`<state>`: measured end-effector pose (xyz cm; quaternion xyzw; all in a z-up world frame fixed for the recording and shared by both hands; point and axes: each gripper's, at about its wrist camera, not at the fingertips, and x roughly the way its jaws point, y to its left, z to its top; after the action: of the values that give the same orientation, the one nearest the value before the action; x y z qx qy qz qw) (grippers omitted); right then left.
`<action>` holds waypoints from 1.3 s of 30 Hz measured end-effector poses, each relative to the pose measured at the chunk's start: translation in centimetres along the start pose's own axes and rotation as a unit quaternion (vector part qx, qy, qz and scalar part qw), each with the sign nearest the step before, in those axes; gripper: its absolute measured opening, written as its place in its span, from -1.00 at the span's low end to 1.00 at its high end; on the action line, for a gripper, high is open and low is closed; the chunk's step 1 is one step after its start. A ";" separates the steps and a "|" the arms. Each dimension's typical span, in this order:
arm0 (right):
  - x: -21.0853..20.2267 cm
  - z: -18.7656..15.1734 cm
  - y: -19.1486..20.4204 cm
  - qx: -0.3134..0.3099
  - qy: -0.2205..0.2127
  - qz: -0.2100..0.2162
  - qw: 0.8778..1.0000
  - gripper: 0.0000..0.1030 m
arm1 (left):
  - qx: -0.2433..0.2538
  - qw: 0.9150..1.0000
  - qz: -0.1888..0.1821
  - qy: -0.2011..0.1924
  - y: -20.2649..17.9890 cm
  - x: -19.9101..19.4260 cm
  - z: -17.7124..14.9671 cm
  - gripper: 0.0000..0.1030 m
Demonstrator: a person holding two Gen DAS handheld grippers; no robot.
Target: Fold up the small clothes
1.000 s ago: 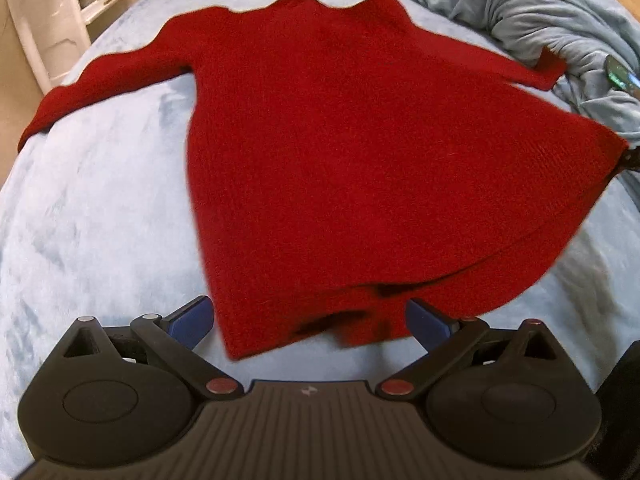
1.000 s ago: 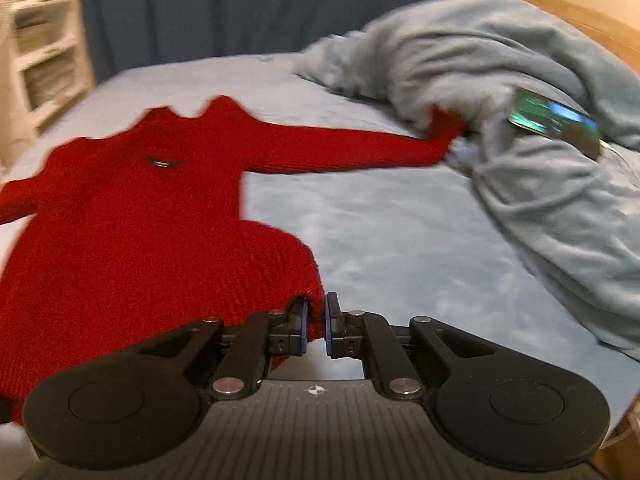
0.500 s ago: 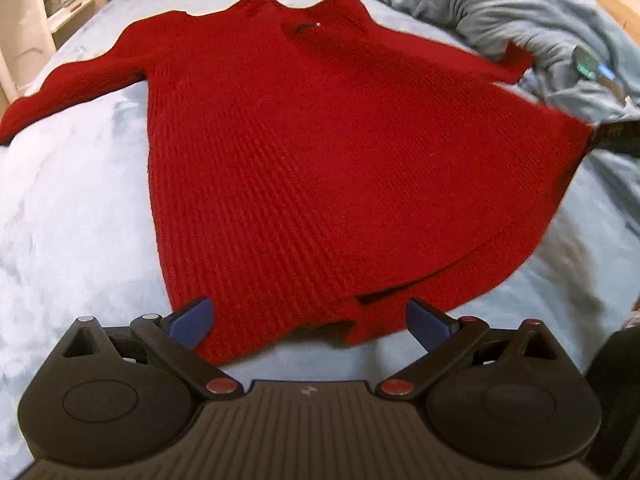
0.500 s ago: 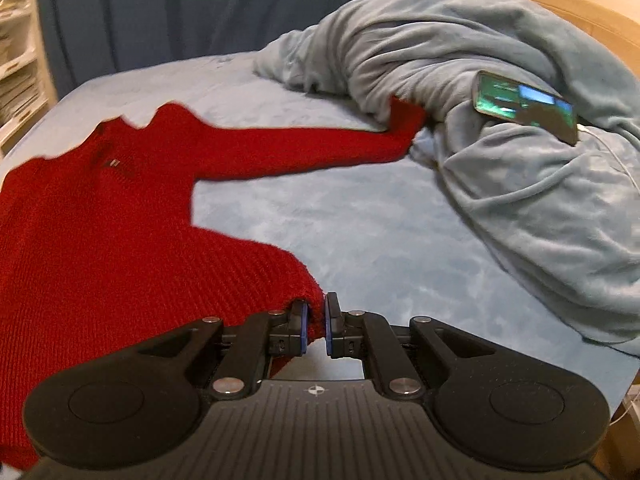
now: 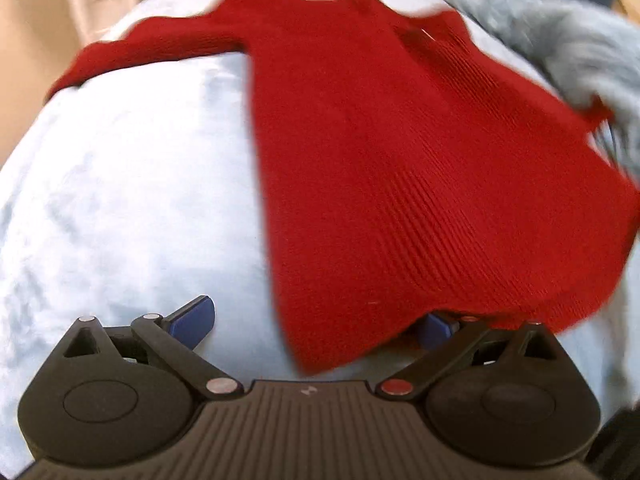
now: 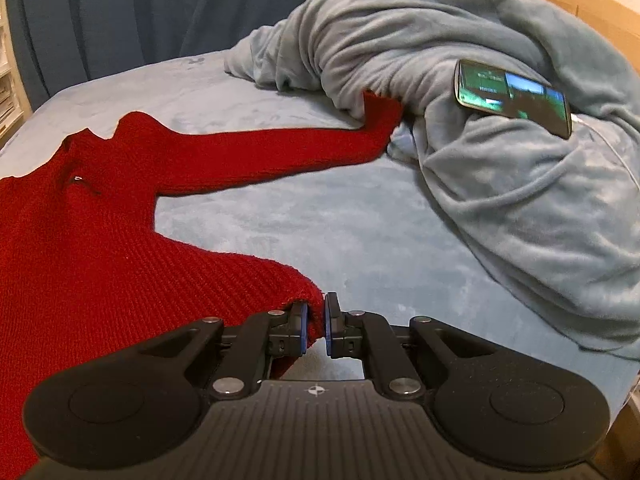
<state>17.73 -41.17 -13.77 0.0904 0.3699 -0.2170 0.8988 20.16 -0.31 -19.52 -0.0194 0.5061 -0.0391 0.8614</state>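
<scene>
A small red knit sweater dress (image 5: 400, 168) lies spread flat on the pale blue bed (image 5: 120, 208), neck away from me, sleeves out to both sides. My left gripper (image 5: 316, 322) is open, with the dress's lower left hem corner between its fingers; the right finger is partly under the hem. In the right wrist view my right gripper (image 6: 316, 320) is shut on the dress's lower right hem corner (image 6: 304, 292), held just above the bed. The dress's right sleeve (image 6: 280, 148) runs to the blanket.
A heaped grey-blue blanket (image 6: 480, 120) fills the right side of the bed, with a phone (image 6: 512, 96), screen lit, resting on it. A dark blue curtain (image 6: 120, 12) hangs behind the bed. A beige wall or piece of furniture (image 5: 48, 12) stands off the bed's left.
My left gripper has moved left and forward, so the hem's left corner now lies between its open fingers. My right gripper has stayed shut on the right corner, and its view has swung left.
</scene>
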 end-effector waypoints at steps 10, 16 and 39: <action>0.4 0.2 -0.2 0.004 0.004 -0.002 1.000 -0.85 | -0.115 0.992 -0.010 0.047 5.0 2.0 1.8 0.98; 0.9 0.5 -0.3 0.005 0.007 -0.003 1.000 -0.85 | -0.124 0.989 -0.043 0.065 2.9 2.6 1.8 0.99; -0.6 0.5 -1.2 -0.002 0.012 0.026 1.000 -0.85 | -0.017 0.999 0.025 0.013 1.8 -3.1 2.1 -0.93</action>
<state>17.04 -42.21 -13.00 0.1010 0.3784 -0.1918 0.8999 20.56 1.75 -15.98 -0.0212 0.5180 -0.0088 0.8551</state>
